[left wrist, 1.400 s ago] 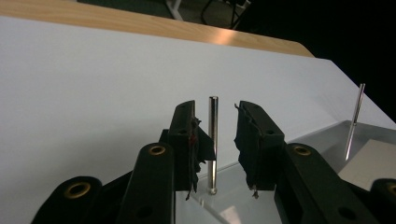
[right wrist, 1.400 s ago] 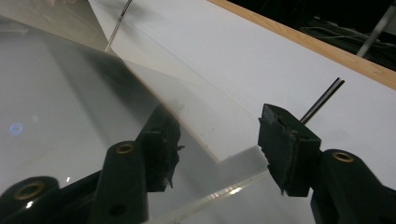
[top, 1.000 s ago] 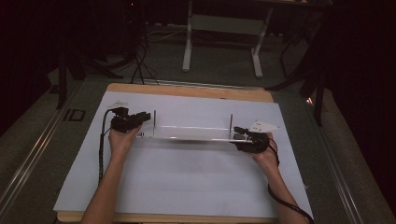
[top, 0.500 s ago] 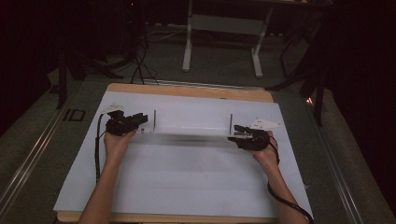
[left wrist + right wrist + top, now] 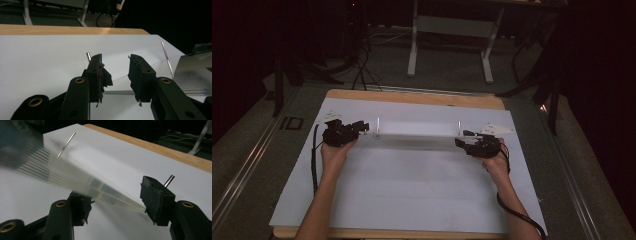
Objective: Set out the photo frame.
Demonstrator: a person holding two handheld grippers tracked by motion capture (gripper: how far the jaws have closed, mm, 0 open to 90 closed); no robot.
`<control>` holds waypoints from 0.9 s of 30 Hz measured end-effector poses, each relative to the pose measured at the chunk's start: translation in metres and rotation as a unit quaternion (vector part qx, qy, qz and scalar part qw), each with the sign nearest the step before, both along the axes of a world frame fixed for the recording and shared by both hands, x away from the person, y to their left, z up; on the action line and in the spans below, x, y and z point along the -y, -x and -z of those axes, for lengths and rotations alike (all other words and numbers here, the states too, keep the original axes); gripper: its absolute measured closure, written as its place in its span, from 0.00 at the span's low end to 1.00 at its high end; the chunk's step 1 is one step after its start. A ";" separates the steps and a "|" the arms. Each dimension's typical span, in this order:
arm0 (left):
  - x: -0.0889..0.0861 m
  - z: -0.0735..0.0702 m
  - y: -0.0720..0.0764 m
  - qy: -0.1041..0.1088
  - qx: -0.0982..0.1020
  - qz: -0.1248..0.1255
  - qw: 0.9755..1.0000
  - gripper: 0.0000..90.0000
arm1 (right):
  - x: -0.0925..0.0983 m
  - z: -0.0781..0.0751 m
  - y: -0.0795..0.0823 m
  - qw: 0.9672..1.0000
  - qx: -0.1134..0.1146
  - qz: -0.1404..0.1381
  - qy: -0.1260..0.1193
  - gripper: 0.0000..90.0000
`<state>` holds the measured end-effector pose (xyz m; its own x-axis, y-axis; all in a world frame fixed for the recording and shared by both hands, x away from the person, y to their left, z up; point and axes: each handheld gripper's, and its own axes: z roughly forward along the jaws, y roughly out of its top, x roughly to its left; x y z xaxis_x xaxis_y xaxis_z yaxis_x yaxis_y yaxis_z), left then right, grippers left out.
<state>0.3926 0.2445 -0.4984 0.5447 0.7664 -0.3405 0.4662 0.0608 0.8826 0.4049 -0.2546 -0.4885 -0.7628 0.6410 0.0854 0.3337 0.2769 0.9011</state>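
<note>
While the right gripper [image 5: 465, 144] clamps the clear plate [image 5: 417, 142] standing between two pins [image 5: 377, 126] mid-table, the left gripper [image 5: 360, 126], jaws apart and just opening, holds nothing, so the plate's left end could tip over.

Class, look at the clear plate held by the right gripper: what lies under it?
Under the clear plate the white table cover shows through. Its far end blurs, so anything there stays hidden.

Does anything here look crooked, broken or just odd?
The black padding on the left gripper is frayed, with ragged bits hanging off both jaws. The clear plate between the two thin metal pins looks whole, one end between the right gripper's jaws.
</note>
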 end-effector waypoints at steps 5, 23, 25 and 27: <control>-0.003 -0.002 0.005 -0.010 0.011 0.004 1.000 0.69 | -0.001 -0.002 -0.003 1.000 0.002 0.009 -0.005 0.48; -0.002 -0.001 0.014 -0.077 0.043 0.037 0.995 0.60 | -0.003 -0.004 -0.007 0.999 0.006 0.031 -0.013 0.48; 0.000 -0.001 0.014 -0.082 0.048 0.046 0.994 0.58 | -0.003 -0.004 -0.008 0.999 0.006 0.031 -0.013 0.48; 0.004 -0.002 0.015 -0.092 0.055 0.052 0.993 0.54 | -0.003 -0.004 -0.008 0.999 0.006 0.033 -0.015 0.48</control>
